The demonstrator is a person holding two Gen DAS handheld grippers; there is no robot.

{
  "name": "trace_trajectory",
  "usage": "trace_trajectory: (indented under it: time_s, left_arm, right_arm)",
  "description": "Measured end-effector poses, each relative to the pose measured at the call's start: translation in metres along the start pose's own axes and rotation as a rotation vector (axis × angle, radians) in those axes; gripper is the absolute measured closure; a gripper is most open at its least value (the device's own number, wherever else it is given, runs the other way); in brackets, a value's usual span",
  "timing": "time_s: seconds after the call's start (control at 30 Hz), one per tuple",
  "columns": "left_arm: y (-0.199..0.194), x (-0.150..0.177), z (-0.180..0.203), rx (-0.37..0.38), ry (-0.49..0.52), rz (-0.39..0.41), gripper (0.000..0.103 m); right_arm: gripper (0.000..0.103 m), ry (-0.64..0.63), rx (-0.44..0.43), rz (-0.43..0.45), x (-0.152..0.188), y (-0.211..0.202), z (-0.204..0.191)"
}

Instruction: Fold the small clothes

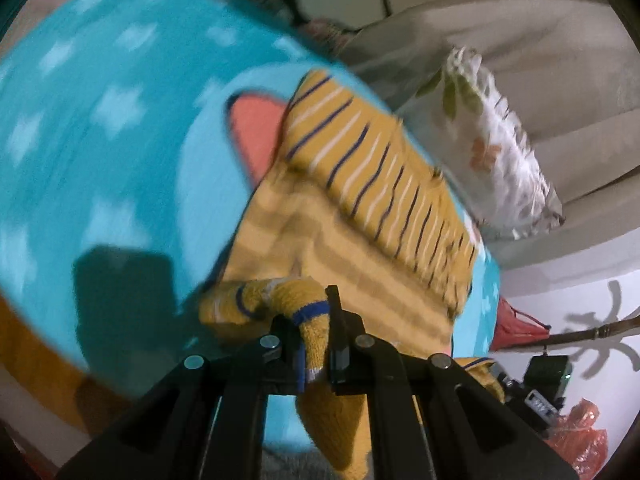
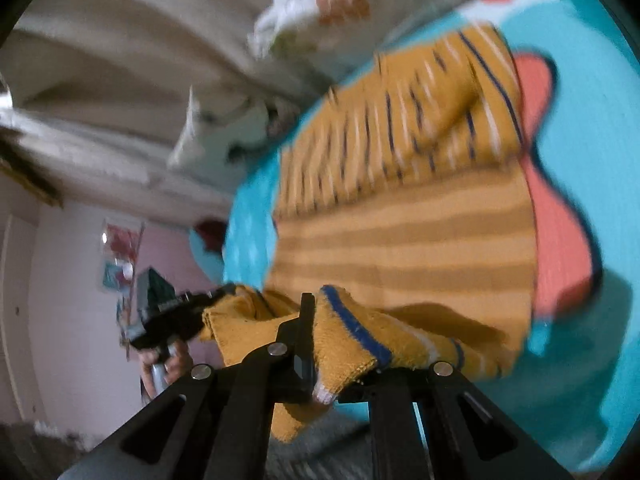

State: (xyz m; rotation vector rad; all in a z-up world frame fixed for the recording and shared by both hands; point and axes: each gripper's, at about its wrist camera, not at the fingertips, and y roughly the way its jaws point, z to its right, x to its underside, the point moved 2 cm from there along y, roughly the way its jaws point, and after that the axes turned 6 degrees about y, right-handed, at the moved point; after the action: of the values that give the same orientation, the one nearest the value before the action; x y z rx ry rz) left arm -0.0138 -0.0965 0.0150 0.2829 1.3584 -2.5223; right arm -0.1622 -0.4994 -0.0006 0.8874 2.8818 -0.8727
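A small mustard-yellow knit garment with blue and white stripes (image 1: 376,184) lies partly folded on a turquoise blanket (image 1: 100,120). My left gripper (image 1: 314,344) is shut on the garment's near blue-trimmed edge and lifts it. My right gripper (image 2: 332,360) is shut on the same near edge of the garment (image 2: 400,216), which shows its plain striped inside. The left gripper (image 2: 176,316) and the hand holding it appear at the left of the right wrist view. Both views are motion-blurred.
A floral pillow (image 1: 500,148) and beige bedding (image 1: 540,60) lie behind the blanket. The blanket carries a coral shape (image 2: 560,208). A pink wall (image 2: 72,280) and an orange plastic item (image 1: 584,440) are at the sides.
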Motion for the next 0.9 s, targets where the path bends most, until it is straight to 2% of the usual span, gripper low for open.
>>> trace_trajectory:
  time_s: [0.1,0.27,0.33,0.43,0.53,0.6,0.7,0.77,0.83,0.9]
  left_arm:
    - [0.027,-0.049,0.012,-0.006,0.033,0.015,0.096]
    - [0.089,-0.112,0.017,-0.029,0.038,-0.035,0.096]
    - [0.107,-0.125,0.015,-0.007,0.014,-0.068,0.095]
    - [0.123,-0.141,0.009,0.049,-0.037,-0.095,0.095]
    - [0.132,-0.155,0.004,0.138,-0.096,-0.102,0.082]
    - [0.135,-0.164,-0.003,0.227,-0.17,-0.09,0.061]
    - [0.134,-0.172,-0.014,0.318,-0.274,-0.052,0.044]
    - [0.129,-0.175,-0.019,0.319,-0.291,-0.028,0.039]
    - [0.123,-0.178,-0.019,0.305,-0.27,-0.023,0.039]
    - [0.115,-0.179,-0.017,0.26,-0.228,-0.018,0.038]
  right_arm:
    - [0.096,0.005,0.037,0.079,-0.046,0.01,-0.009]
    - [0.096,0.051,0.143,0.114,-0.116,0.047,0.001]
    - [0.095,0.089,0.182,0.117,-0.14,0.06,0.016]
    - [0.093,0.193,0.175,0.13,-0.164,0.074,0.04]
    - [0.079,0.292,0.147,0.172,-0.179,0.076,0.06]
    - [0.065,0.338,0.127,0.214,-0.185,0.075,0.067]
    - [0.06,0.428,0.058,0.271,-0.193,0.069,0.079]
    - [0.059,0.452,0.048,0.29,-0.199,0.068,0.08]
    - [0.058,0.444,0.057,0.291,-0.203,0.063,0.08]
    - [0.054,0.424,0.06,0.291,-0.204,0.062,0.077]
